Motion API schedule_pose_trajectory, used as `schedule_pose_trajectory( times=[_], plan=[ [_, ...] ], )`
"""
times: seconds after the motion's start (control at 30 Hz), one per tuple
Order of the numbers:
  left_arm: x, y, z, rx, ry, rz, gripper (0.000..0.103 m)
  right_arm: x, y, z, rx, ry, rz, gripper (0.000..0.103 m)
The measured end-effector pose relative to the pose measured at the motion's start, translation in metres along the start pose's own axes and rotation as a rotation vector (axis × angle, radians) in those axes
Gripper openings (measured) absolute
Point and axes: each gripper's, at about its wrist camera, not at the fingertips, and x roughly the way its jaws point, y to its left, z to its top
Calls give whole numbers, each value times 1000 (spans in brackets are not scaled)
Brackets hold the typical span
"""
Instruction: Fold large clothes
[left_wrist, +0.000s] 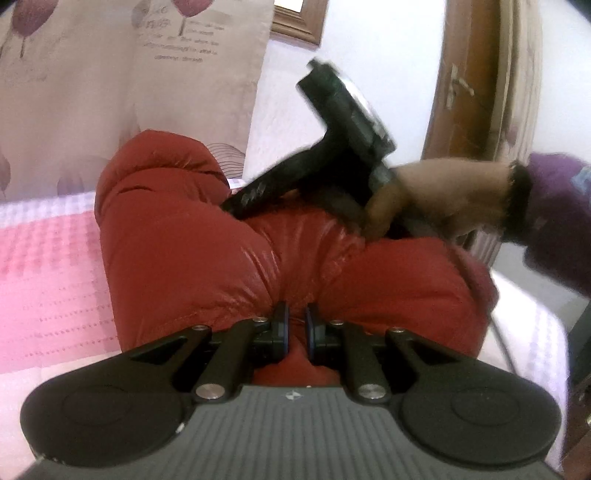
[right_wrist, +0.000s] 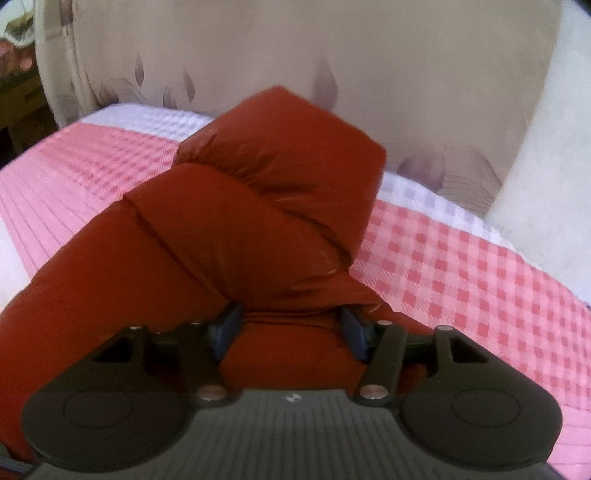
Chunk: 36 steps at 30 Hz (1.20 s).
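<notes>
A puffy red down jacket (left_wrist: 192, 251) is lifted off a pink and white checked bed (left_wrist: 44, 280). My left gripper (left_wrist: 296, 325) is shut on a thin fold of the jacket, with the padding bulging past its fingers. In the left wrist view the right gripper (left_wrist: 332, 155) shows above the jacket in a hand, blurred. In the right wrist view my right gripper (right_wrist: 288, 328) has its jaws set wide with a thick fold of the jacket (right_wrist: 240, 221) clamped between them. A padded section stands up beyond it.
A beige flowered curtain (left_wrist: 129, 92) hangs behind the bed (right_wrist: 461, 266). A wooden door (left_wrist: 469, 85) with a handle stands at the right in the left wrist view. The person's purple sleeve (left_wrist: 554, 218) is at the right.
</notes>
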Motion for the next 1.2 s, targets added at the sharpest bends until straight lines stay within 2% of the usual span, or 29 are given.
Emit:
schedule_pose_trajectory(
  times=[0.07,0.1,0.13,0.17,0.2,0.3,0.37,0.47,0.63,0.73,0.8,0.87,0.9,0.93,0.97,1.0,1.07,1.1,1.13,1.17,1.2],
  plan=[
    [0,-1,2,6,8,4,18,-22,-9,-4,55,-56,19,61],
    [0,0,2,-1,10,2,18,-42,-13,-12,77,-109,19,64],
    [0,1,2,-7,9,-1,18,-67,-17,-23,104,-160,19,70],
    [0,1,1,-8,6,-1,18,-90,-21,-34,126,-201,19,81],
    [0,0,1,-3,5,2,18,-112,-23,-48,140,-231,2,84],
    [0,-2,2,-1,2,5,18,-164,-13,-94,105,-294,-57,84],
    [0,-1,2,-2,-1,4,18,-179,-1,-121,77,-294,-77,83],
    [-2,-5,1,5,-7,11,18,-171,12,-153,43,-234,-118,35],
    [-2,-4,-1,18,-9,0,18,-146,23,-171,25,-215,-205,34],
    [-2,-4,-6,20,-22,3,18,-131,24,-181,57,-234,-202,33],
    [-3,-6,-6,26,-28,16,18,-130,18,-182,108,-236,-164,34],
    [-7,-6,-4,33,-44,11,18,-140,1,-177,215,-244,-96,38],
    [-10,-4,-2,20,-52,-2,19,-149,-8,-178,285,-270,-62,48],
    [-14,-2,0,-1,-63,-23,25,-162,-17,-183,359,-320,-33,59],
    [-19,2,2,-24,-76,-48,33,-175,-25,-189,432,-378,-11,90],
    [-23,3,3,-46,-86,-65,38,-185,-33,-198,514,-445,24,103],
    [-33,4,8,-90,-111,-93,69,-191,-47,-207,614,-478,129,103],
    [-39,4,11,-103,-131,-103,78,-190,-50,-209,638,-466,143,103],
    [-47,2,13,-106,-160,-100,96,-188,-50,-208,637,-447,127,103],
    [-57,1,16,-113,-194,-56,103,-185,-49,-207,623,-432,124,103],
    [-64,2,18,-130,-221,-18,103,-181,-49,-205,618,-420,139,103]
  ],
)
